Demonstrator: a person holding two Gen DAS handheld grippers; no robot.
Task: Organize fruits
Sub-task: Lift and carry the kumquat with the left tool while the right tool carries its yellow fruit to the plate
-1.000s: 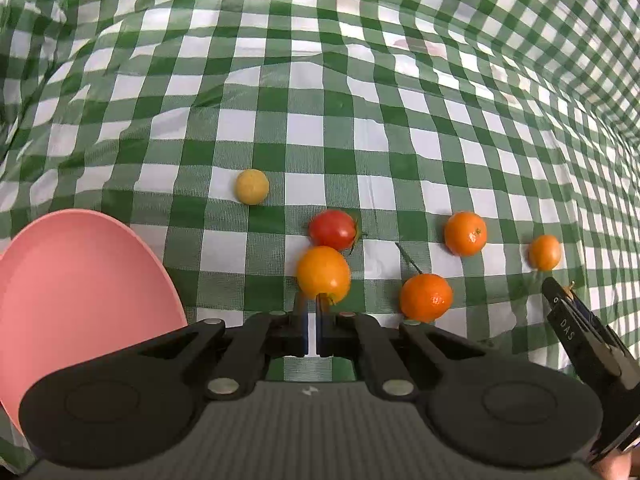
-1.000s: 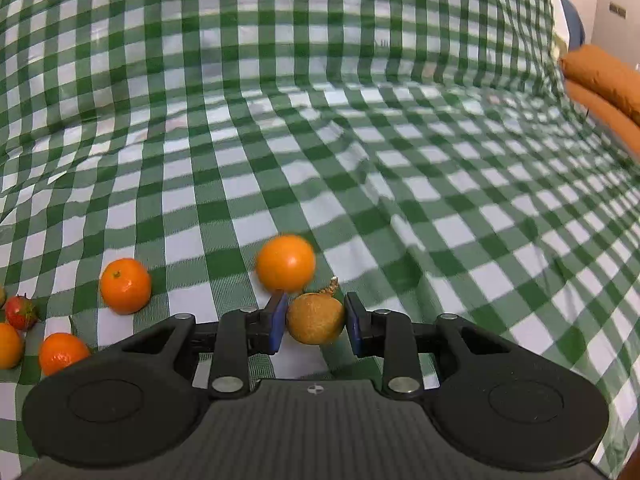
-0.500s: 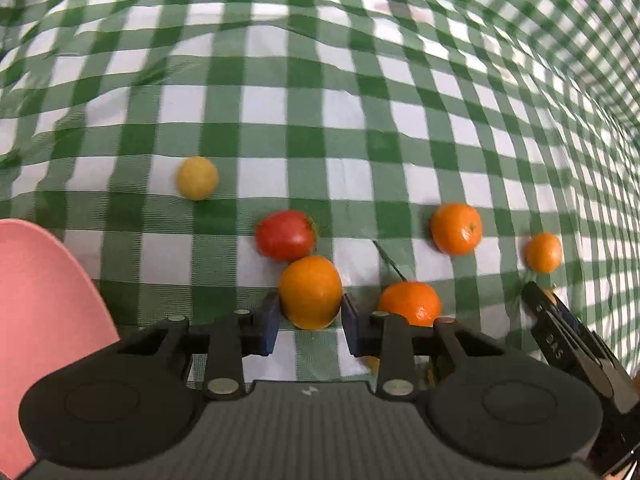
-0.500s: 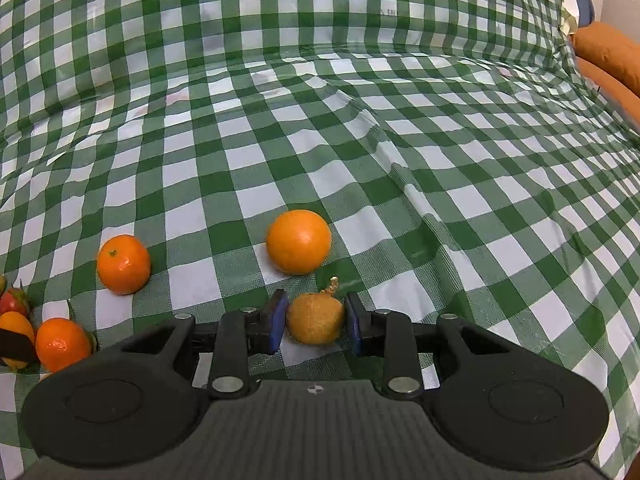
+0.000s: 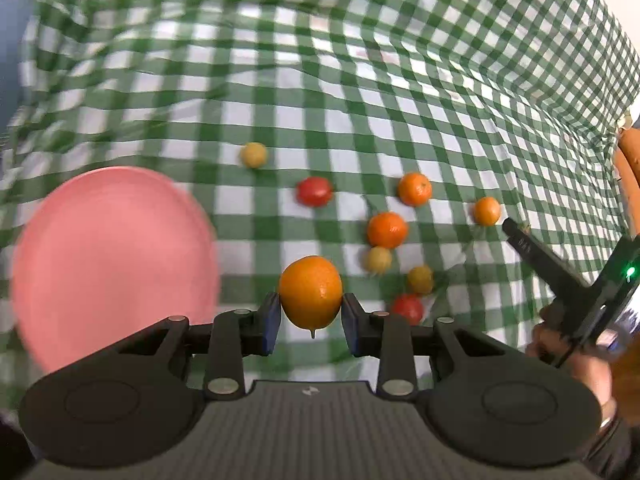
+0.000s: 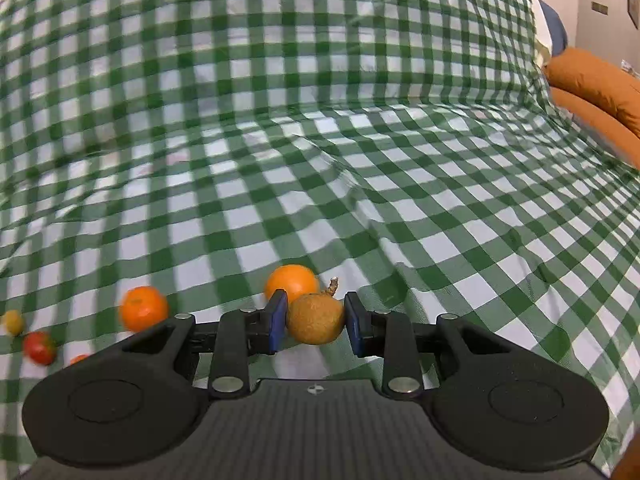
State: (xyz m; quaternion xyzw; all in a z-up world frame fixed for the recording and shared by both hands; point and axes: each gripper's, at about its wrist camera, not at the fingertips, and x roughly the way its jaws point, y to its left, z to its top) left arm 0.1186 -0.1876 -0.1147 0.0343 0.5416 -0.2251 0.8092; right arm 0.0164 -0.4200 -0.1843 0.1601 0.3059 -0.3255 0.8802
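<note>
My left gripper (image 5: 310, 322) is shut on an orange fruit (image 5: 311, 291) and holds it above the green checked cloth, just right of a pink plate (image 5: 112, 256). On the cloth beyond lie two tangerines (image 5: 387, 229), a smaller orange fruit (image 5: 487, 211), two red tomatoes (image 5: 314, 191) and several small yellow fruits (image 5: 253, 155). My right gripper (image 6: 316, 326) is shut on a brown, rough-skinned round fruit with a stem (image 6: 316, 319). Behind it an orange fruit (image 6: 291, 282) lies on the cloth; a tangerine (image 6: 143, 307) and a tomato (image 6: 39, 347) lie to the left.
The other gripper (image 5: 560, 280) and the hand holding it show at the right edge of the left wrist view. An orange cushion (image 6: 596, 92) lies past the cloth's far right edge. Wrinkled cloth (image 6: 320, 120) stretches far behind the fruits.
My left gripper closed on the orange fruit and lifted it off the cloth, drawing back so more fruits and more of the plate show. The right gripper rose slightly, still holding the brown fruit.
</note>
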